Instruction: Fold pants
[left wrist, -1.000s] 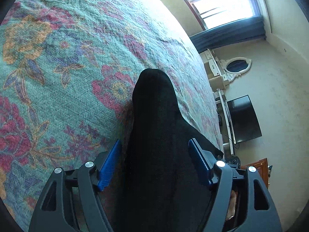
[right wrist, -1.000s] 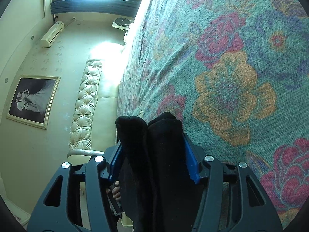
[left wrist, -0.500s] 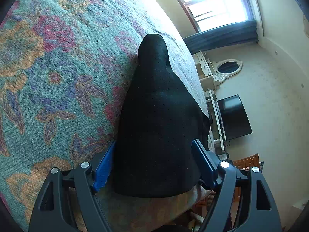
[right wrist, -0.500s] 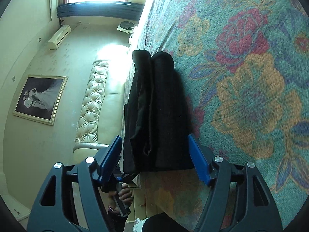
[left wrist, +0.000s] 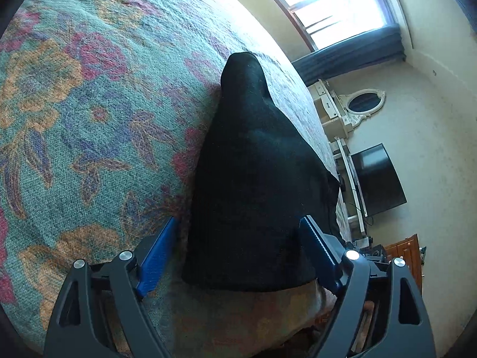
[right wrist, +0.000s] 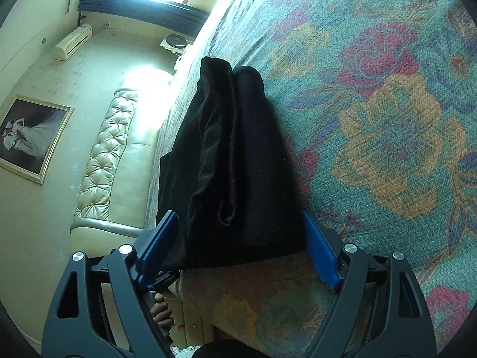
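The black pants (left wrist: pixel 256 179) lie folded in a narrow stack on the floral bedspread (left wrist: pixel 89 119), near the bed's edge. In the right wrist view the pants (right wrist: pixel 235 164) show layered folds, one edge hanging toward the bed's side. My left gripper (left wrist: pixel 238 247) is open, its blue fingers (left wrist: pixel 158 256) either side of the stack's near end, not gripping. My right gripper (right wrist: pixel 238 244) is open too, straddling the near end of the pants without holding them.
The bedspread (right wrist: pixel 387 119) stretches wide beside the pants. A tufted headboard (right wrist: pixel 104 161) and framed picture (right wrist: pixel 29 137) are beyond the bed's edge. A TV (left wrist: pixel 375 179), dresser with oval mirror (left wrist: pixel 363 101) and window (left wrist: pixel 328 3) are past the other side.
A second ago both grippers held the pants close between their fingers. They have let go, opened and pulled back toward the bed's edge, leaving the folded pants lying on the bedspread.
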`<state>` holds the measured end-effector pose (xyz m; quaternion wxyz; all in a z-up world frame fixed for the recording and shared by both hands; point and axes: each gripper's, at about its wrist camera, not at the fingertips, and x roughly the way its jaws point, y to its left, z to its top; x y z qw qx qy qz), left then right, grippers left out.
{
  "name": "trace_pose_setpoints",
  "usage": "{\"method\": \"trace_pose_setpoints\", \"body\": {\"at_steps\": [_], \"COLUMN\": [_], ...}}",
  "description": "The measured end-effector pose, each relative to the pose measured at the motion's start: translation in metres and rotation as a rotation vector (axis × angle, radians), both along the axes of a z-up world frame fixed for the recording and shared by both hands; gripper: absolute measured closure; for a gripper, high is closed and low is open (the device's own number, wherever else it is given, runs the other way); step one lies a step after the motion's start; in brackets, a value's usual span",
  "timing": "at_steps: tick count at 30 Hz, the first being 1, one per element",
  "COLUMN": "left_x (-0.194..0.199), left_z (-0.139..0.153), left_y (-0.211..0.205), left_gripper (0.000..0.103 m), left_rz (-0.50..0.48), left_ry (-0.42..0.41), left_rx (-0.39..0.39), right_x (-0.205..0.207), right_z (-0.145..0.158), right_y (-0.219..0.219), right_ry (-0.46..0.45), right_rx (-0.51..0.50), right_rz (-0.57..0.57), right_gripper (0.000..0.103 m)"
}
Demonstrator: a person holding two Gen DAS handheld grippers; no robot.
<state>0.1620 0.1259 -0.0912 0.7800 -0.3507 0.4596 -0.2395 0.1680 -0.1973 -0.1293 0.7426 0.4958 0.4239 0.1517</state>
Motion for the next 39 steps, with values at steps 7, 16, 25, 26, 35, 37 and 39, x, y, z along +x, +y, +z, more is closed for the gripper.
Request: {"method": "trace_pose_setpoints", "body": {"at_steps": [7, 16, 25, 26, 35, 37, 39], "left_x": [-0.003, -0.01, -0.01, -0.01, -0.007, -0.007, -0.008], "left_z": [-0.001, 0.002, 0.008, 0.009, 0.017, 0.017, 0.018], "left_y": [-0.005, -0.013, -0.02, -0.021, -0.025, -0.025, -0.026], "left_gripper": [0.022, 0.04, 0.047, 0.048, 0.051, 0.051, 0.051], "left_rz": [0.029, 0.056, 0.065, 0.066, 0.069, 0.07, 0.072], "left_ry": [0.005, -0.019, -0.032, -0.032, -0.043, -0.041, -0.041], "left_rx": [-0.046, 0.097, 0.174, 0.176, 0.216, 0.219, 0.22], "right_x": [0.002, -0.001, -0.007, -0.008, -0.011, -0.012, -0.013], "right_z": [0.0, -0.011, -0.018, -0.02, -0.024, -0.024, -0.024], "right_y": [0.007, -0.001, -0.008, -0.01, -0.024, -0.027, -0.027], "right_ry": [0.013, 0.031, 0.012, 0.01, 0.007, 0.006, 0.006], "right_rx": [-0.02, -0.018, 0.046, 0.053, 0.085, 0.085, 0.089], "right_rz": [0.004, 0.016, 0.005, 0.003, -0.001, -0.001, -0.002], "right_gripper": [0.029, 0.058, 0.066, 0.066, 0.068, 0.068, 0.069]}}
